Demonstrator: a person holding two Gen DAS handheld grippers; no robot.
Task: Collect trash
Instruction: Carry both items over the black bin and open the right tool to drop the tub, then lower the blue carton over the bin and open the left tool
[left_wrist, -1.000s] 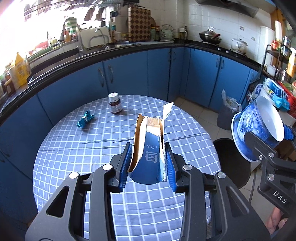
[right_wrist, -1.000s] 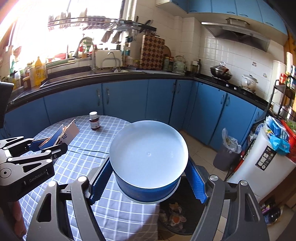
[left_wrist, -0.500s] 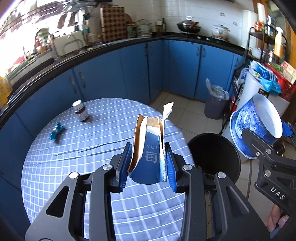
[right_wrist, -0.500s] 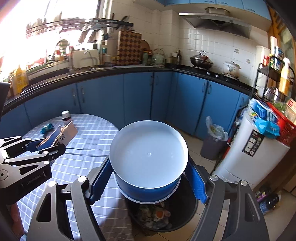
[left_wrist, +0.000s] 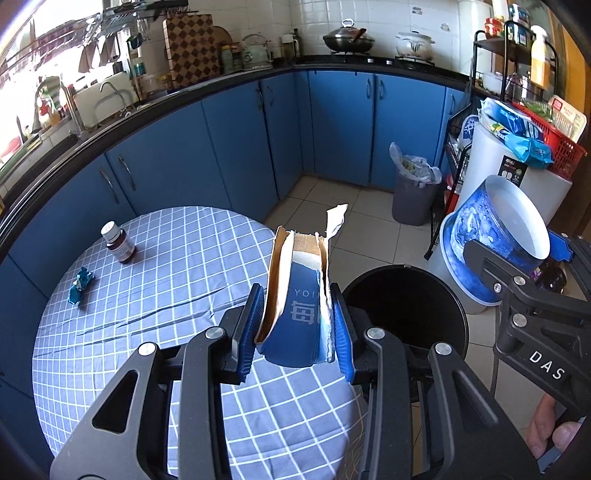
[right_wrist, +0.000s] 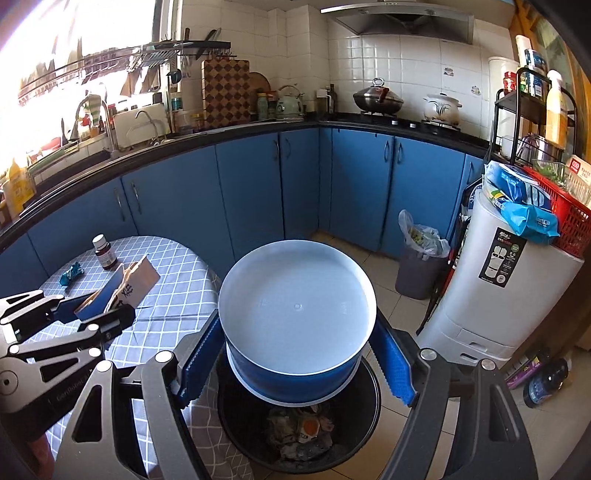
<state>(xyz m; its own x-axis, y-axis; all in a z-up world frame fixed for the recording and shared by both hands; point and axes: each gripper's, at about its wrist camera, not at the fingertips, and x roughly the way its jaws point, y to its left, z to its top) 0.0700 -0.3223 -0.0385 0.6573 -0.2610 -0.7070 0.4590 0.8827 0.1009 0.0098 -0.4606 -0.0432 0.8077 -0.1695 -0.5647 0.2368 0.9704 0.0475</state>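
Note:
My left gripper (left_wrist: 297, 295) is shut on a torn, flattened blue carton (left_wrist: 291, 266), held upright over the right edge of the round table (left_wrist: 166, 258). My right gripper (right_wrist: 299, 336) has its pads pressed on a wide blue tub (right_wrist: 295, 295) with a white inside, held over the open black bin (right_wrist: 295, 439), which holds some rubbish. In the left wrist view the black bin (left_wrist: 402, 306) stands just right of the carton, and the tub (left_wrist: 491, 236) is further right. A small brown bottle (left_wrist: 120, 243) and a blue wrapper (left_wrist: 79, 282) lie on the table.
Blue cabinets (left_wrist: 240, 147) curve behind the table. A grey bin with a plastic bag (left_wrist: 413, 195) stands on the tiled floor. At the right a white appliance (right_wrist: 495, 280) carries blue packets and a red basket (right_wrist: 565, 210). A person's fingers (left_wrist: 550, 432) show at the lower right.
Both grippers have swung right, off the table's middle. The black bin has come into full view beneath the tub and beside the carton. Both grips are unchanged.

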